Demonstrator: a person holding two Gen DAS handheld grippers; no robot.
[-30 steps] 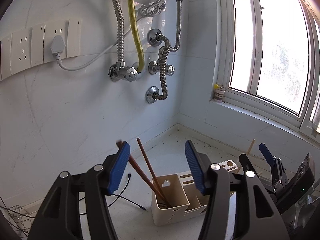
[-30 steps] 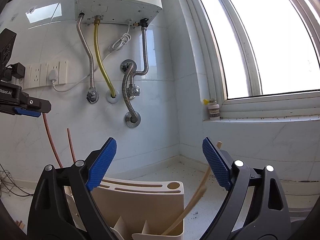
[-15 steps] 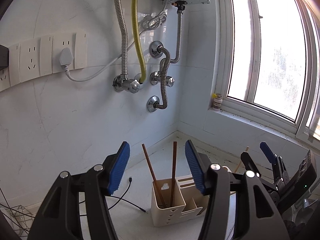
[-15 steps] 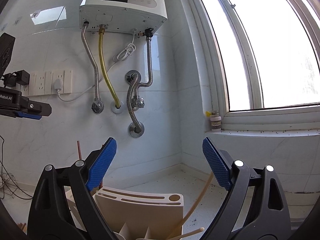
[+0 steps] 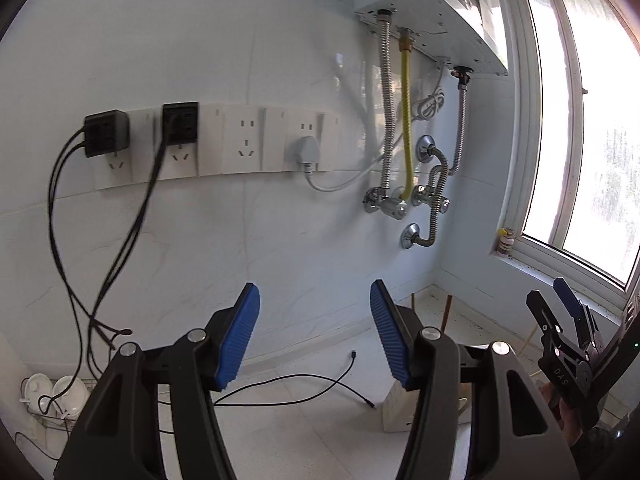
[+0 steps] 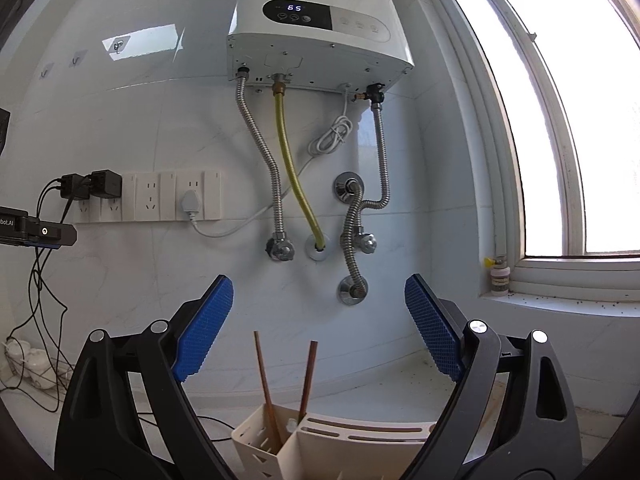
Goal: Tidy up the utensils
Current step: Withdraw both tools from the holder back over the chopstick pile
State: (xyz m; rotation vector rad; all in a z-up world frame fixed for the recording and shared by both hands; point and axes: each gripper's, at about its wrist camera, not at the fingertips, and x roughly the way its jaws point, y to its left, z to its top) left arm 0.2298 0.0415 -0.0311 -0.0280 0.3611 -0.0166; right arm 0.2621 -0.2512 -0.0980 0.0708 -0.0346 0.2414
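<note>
A cream utensil holder [image 6: 352,446] stands on the white counter by the tiled wall. Two brown chopsticks [image 6: 265,384] stand in its left compartment, crossing slightly. My right gripper [image 6: 319,328] hovers above and in front of the holder, open, with nothing between its blue pads. My left gripper [image 5: 316,336] is open too and empty, off to the left of the holder [image 5: 394,412], whose corner shows behind its right finger. The chopstick tips [image 5: 447,312] poke up behind that finger. The right gripper [image 5: 547,293] appears at the right edge, with a pale chopstick [image 5: 528,340] below it.
A water heater [image 6: 316,36] with metal and yellow hoses hangs on the wall above. A row of sockets [image 5: 240,144] carries plugs and dangling black cables. A thin black cable [image 5: 304,382] lies on the counter. A wire rack with white bowls [image 5: 56,394] sits far left. A small bottle [image 6: 499,278] stands on the window sill.
The left gripper has swung left and upward, away from the holder. The brown chopsticks, leaning by its left pad before, stand more upright in the holder. The right gripper has risen.
</note>
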